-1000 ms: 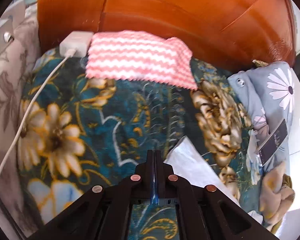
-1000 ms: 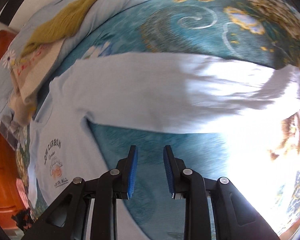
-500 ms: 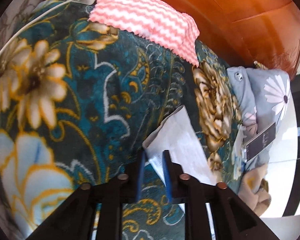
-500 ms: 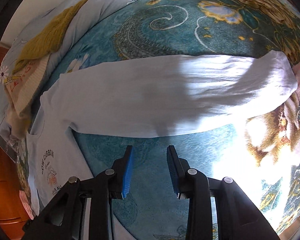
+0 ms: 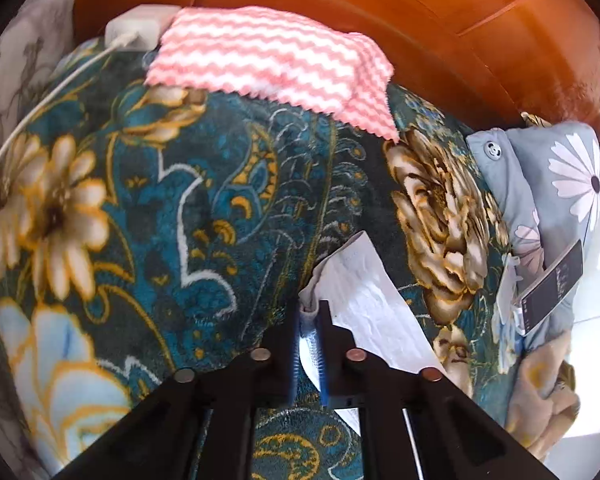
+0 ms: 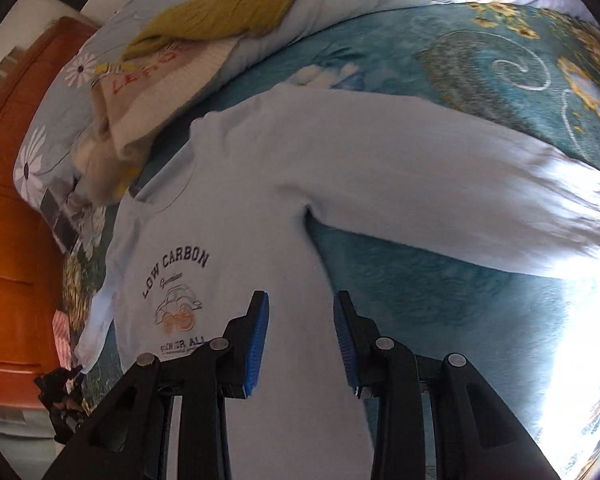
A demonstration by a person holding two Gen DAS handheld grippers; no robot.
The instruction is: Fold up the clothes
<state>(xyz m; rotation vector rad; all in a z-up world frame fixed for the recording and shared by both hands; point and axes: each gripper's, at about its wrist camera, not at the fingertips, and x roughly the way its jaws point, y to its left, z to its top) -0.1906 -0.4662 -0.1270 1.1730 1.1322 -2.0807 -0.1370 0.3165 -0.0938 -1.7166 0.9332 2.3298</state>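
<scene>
Two views. Left wrist: left gripper (image 5: 309,334) fingers pinch the pale shirt's cuff (image 5: 354,280) on the floral bed (image 5: 172,200). Right wrist: right gripper (image 6: 302,340) fingers spread above the shirt (image 6: 284,184); soft, light, best gripped at hems.

Bed, covered by a teal floral blanket (image 5: 204,216), backed by an orange-brown wooden headboard (image 5: 440,28). Laid directly on the blanket: a pale blue long-sleeved shirt (image 6: 260,208), spread flat, printed "LOW CARBON", one sleeve (image 6: 440,168) stretched out sideways; a pink-and-white zigzag cloth (image 5: 276,64) against the headboard; a white charger (image 5: 140,28) with cable just beside the cloth; a daisy-print pillow (image 5: 556,168) at the blanket's edge. A yellow garment (image 6: 228,8) is piled on pale bedding.
</scene>
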